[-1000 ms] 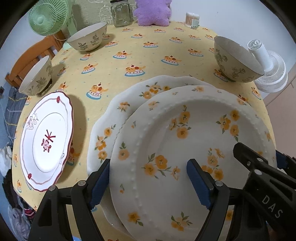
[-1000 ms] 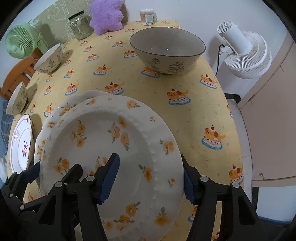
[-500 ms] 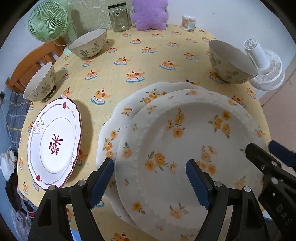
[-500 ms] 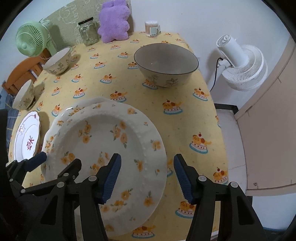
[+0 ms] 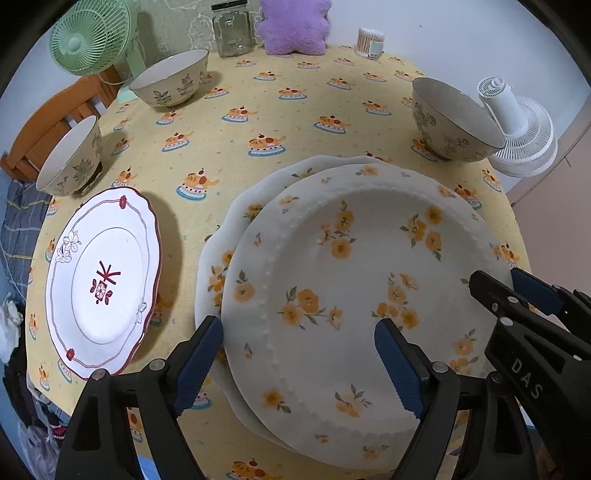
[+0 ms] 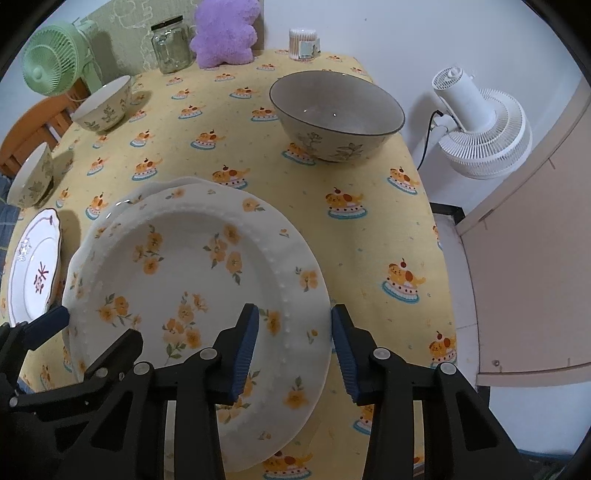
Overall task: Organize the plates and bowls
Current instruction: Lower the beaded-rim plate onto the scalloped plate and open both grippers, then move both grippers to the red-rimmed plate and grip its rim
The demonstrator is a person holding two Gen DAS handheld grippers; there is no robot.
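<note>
A beaded plate with orange flowers (image 5: 354, 280) lies on a scalloped flowered plate (image 5: 236, 221) near the table's front edge; the top plate also shows in the right wrist view (image 6: 192, 273). My left gripper (image 5: 299, 365) is open, its fingers astride the top plate's near left rim. My right gripper (image 6: 293, 349) is open astride its right rim. A red-trimmed plate (image 5: 103, 280) lies to the left. Three leaf-patterned bowls stand apart: a large one at the right (image 6: 336, 114), one at the back left (image 5: 170, 77), one at the left edge (image 5: 70, 155).
The yellow tablecloth (image 5: 258, 110) covers the table. A glass jar (image 5: 232, 29), a purple plush (image 5: 291, 26) and a cotton-swab box (image 5: 369, 40) stand at the back. A green fan (image 5: 88, 37) is back left; a white fan (image 6: 480, 125) stands off the right edge.
Both grippers have drawn back toward the table's front edge. The right gripper's jaws have come closer together around the plate's rim. The plates have not moved.
</note>
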